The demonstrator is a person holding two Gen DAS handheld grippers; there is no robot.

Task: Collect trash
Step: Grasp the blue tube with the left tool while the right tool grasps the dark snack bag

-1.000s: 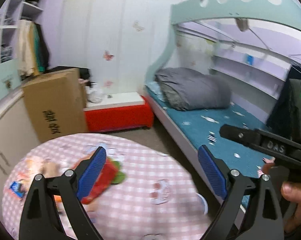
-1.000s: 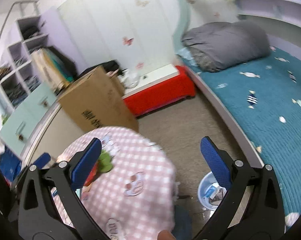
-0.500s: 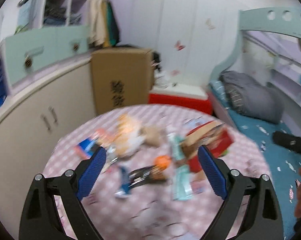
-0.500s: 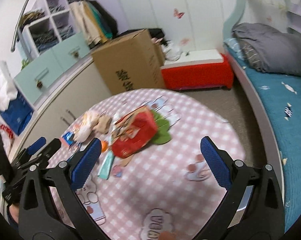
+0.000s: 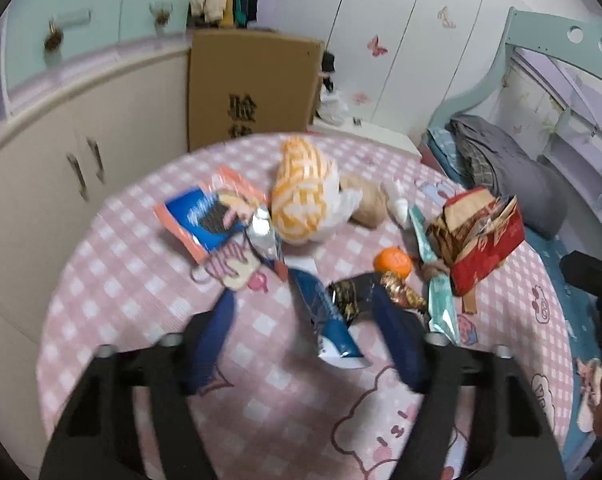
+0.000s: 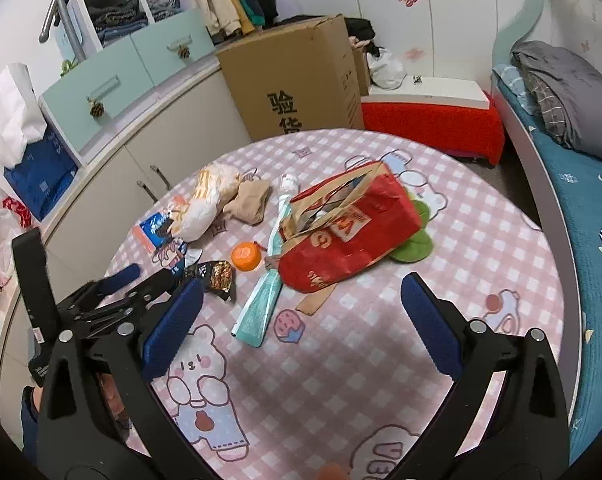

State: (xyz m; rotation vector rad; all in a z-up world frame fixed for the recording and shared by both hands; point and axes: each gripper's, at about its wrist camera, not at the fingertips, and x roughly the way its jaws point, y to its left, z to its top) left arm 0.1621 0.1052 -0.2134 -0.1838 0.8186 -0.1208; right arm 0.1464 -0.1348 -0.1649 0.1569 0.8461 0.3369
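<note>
Trash lies in a loose heap on the round table [image 6: 381, 360], which wears a pink checked cloth printed with cartoon bears. At the far left of the heap sit a blue snack packet [image 5: 199, 220] and an orange-and-white bag [image 5: 305, 196]; a tan sock [image 6: 251, 200] lies just beside that bag. A red paper bag [image 6: 349, 232] lies on its side at the right, over a green pad [image 6: 415, 246]. Near it are an orange cap [image 6: 245, 256], a teal sachet [image 6: 261, 308] and a dark foil wrapper [image 6: 215, 276].

The left gripper [image 5: 305, 332] has just been closing, yet its pads still stand apart, with a blue wrapper [image 5: 325, 316] between them; the blur makes contact hard to judge, but they seem not to press it. The right gripper [image 6: 301, 320] is spread wide over bare cloth, nothing between its fingers.

Beyond the table stands a cardboard box [image 6: 297, 80] printed with large black Chinese characters. Only the right view shows the red bench [image 6: 433, 132], the shelves of folded clothes [image 6: 121, 16] and a white bag [image 6: 9, 116] with partly readable letters. Cabinets [image 5: 61, 160] curve along the left; a bed [image 6: 581, 184] lies right.
</note>
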